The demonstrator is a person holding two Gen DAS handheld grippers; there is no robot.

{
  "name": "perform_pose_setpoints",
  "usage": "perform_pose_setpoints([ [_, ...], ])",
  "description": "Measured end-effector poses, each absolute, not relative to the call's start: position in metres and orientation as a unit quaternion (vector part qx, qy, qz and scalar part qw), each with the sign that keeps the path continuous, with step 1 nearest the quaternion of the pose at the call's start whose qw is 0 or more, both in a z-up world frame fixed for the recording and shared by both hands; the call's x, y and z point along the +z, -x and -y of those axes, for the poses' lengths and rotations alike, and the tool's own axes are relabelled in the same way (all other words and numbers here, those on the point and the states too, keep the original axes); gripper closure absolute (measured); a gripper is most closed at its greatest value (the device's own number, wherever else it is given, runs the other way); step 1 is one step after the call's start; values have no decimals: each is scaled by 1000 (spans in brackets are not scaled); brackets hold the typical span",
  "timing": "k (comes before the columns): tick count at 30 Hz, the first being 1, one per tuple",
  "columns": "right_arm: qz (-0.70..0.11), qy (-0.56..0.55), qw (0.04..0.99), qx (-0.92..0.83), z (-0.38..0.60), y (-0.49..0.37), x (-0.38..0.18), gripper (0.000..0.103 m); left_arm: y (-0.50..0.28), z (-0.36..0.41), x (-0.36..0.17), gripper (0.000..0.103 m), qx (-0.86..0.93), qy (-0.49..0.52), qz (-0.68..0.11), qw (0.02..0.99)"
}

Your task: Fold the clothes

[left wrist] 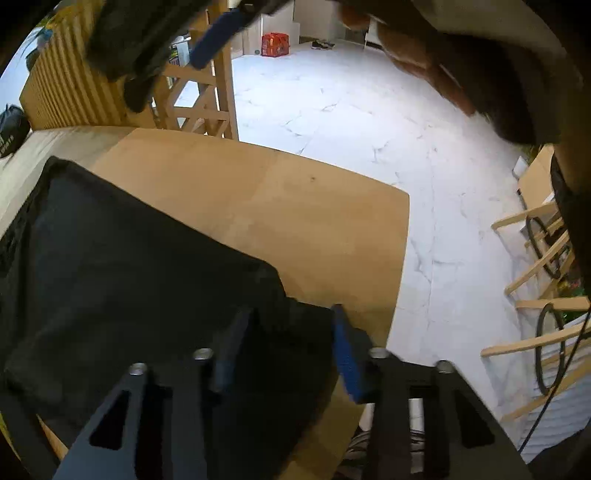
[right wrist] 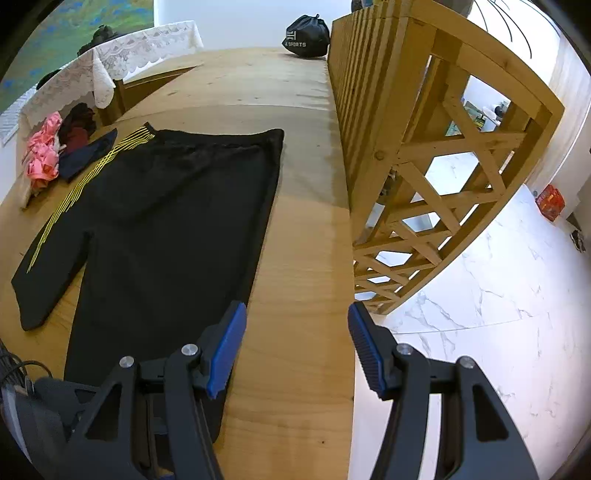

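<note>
Black shorts (right wrist: 177, 221) lie flat on the table (right wrist: 295, 258), one hem at its near corner. The left gripper (left wrist: 284, 339) is clamped on that hem. The right gripper (right wrist: 295, 343) hangs beside the shorts, jaws apart, empty. A black bag (right wrist: 306, 35) sits at the table's far end, contents hidden.

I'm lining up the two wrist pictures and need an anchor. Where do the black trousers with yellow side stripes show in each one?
Left wrist: the black trousers fill the lower left, a bunched corner lying between the left gripper fingers; no stripes visible.
Right wrist: spread flat at centre left, stripes along their left edge.
Shared landmark: the slatted wooden divider beside the wooden table.
</note>
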State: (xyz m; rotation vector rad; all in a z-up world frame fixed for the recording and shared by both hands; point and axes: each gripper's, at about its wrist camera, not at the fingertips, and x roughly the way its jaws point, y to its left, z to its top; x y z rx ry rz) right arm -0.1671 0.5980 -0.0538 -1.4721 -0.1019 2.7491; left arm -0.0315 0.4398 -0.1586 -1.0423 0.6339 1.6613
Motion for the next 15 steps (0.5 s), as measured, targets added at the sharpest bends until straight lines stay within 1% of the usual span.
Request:
perform_pose_setpoints([
  [1,27,469,13,883,-601,168,-53,46,33,-434,-157,82,690,438,-252,518],
  [5,-10,457,22,889,-613,175,-49,46,47,-411,-156,89,687,467,-173,529],
  [6,-16,455,26,890,-615,177,-48,46,50,-406,-157,92,686,473,-155,530],
  [9,-24,452,35,891,-619,186,-48,46,52,-396,-158,93,684,479,-133,534],
  [11,-26,451,40,891,-619,189,-50,46,51,-393,-158,94,686,474,-140,533],
  [14,-26,455,37,890,-616,190,-55,46,40,-393,-154,96,692,444,-198,534],
  [15,-22,456,36,889,-614,191,-57,46,36,-391,-150,96,691,439,-205,537],
])
